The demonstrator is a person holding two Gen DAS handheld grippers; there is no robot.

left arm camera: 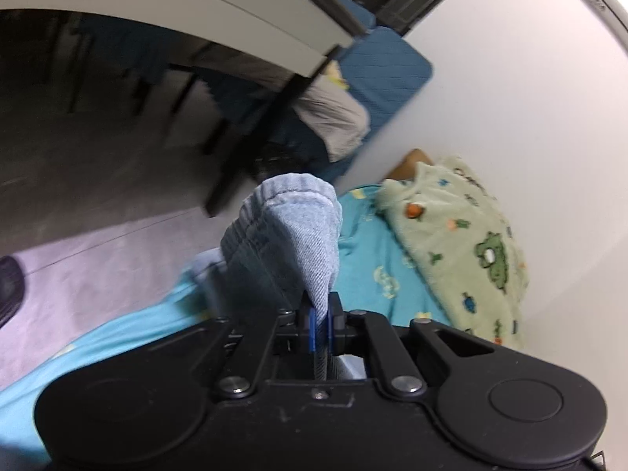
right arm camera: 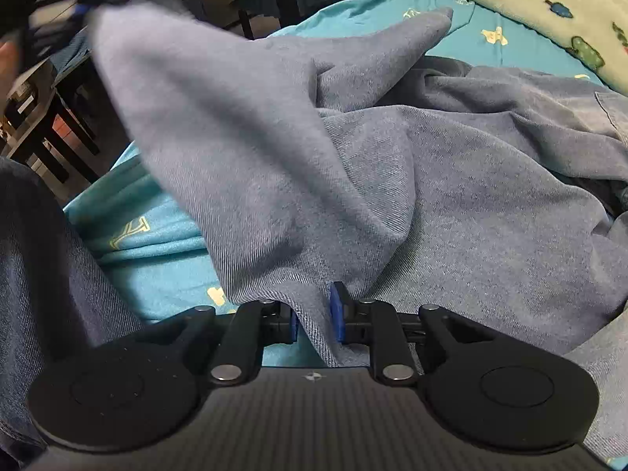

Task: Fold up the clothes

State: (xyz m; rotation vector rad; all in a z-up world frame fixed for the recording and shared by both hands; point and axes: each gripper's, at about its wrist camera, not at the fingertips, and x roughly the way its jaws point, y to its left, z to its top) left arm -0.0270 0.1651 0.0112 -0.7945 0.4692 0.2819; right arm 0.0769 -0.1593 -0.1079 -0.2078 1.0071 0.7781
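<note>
A light blue denim garment (right arm camera: 412, 180) lies crumpled on a turquoise bed sheet (right arm camera: 157, 271). My left gripper (left arm camera: 321, 327) is shut on a hemmed edge of the denim (left arm camera: 290, 227), which stands up in front of its blue pads. It also shows, blurred, at the top left of the right wrist view (right arm camera: 84, 6), lifting a stretch of the cloth. My right gripper (right arm camera: 316, 318) has a fold of the denim between its blue pads (right arm camera: 336, 310); a small gap shows beside the cloth on both sides, so the jaws are only partly closed.
A pale green fleece blanket with frog prints (left arm camera: 463, 243) lies along the white wall (left arm camera: 530, 98). A blue cushion (left arm camera: 384, 78) and grey cloth (left arm camera: 333, 117) sit beyond. Dark table legs (right arm camera: 70, 149) stand on the floor off the bed's edge.
</note>
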